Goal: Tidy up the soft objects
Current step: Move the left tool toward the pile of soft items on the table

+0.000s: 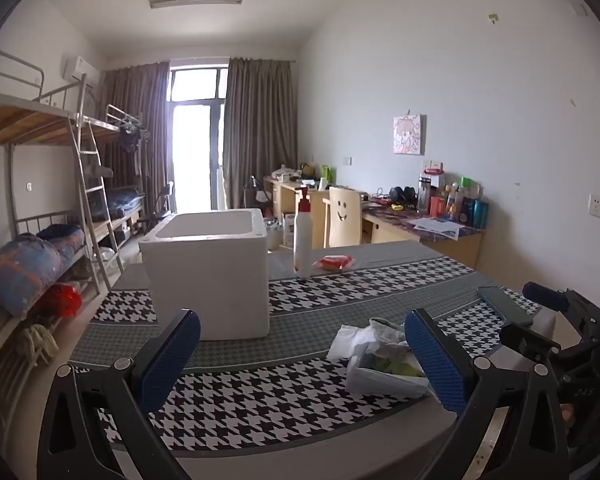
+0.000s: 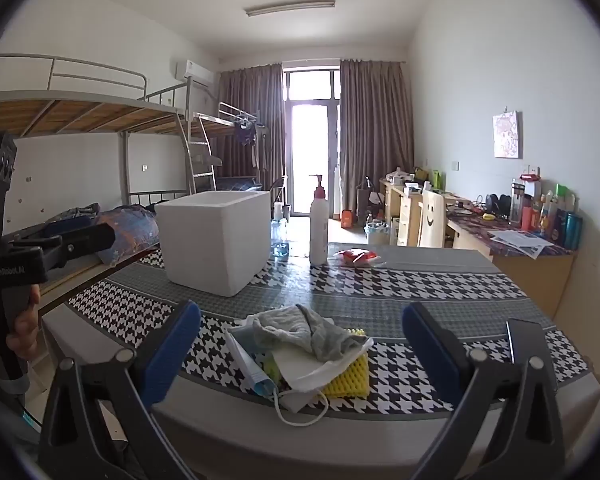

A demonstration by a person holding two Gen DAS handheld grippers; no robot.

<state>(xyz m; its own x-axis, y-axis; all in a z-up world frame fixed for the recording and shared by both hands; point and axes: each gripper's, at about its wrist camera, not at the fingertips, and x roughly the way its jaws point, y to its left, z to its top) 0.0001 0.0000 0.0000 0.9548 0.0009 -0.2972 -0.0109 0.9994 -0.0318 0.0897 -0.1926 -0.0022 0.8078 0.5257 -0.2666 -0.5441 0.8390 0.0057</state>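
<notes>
A pile of soft things (image 2: 308,356) lies at the table's near edge: a grey cloth (image 2: 320,334) on top, a white mask (image 2: 312,372), a yellow foam net (image 2: 350,382) and a blue face mask (image 2: 252,368). My right gripper (image 2: 300,312) hovers just before the pile, open, touching nothing. In the left wrist view the pile (image 1: 380,354) sits by the right finger of my left gripper (image 1: 302,318), which is open and holds nothing. An open white foam box (image 1: 208,276) (image 2: 216,240) stands farther back on the left.
A pump bottle (image 2: 319,224) and a red packet (image 2: 356,256) stand behind the box's right side. A phone (image 1: 504,304) lies at the right edge of the houndstooth table cloth (image 1: 260,400). Bunk beds (image 1: 40,240) line the left, desks (image 1: 420,228) the right.
</notes>
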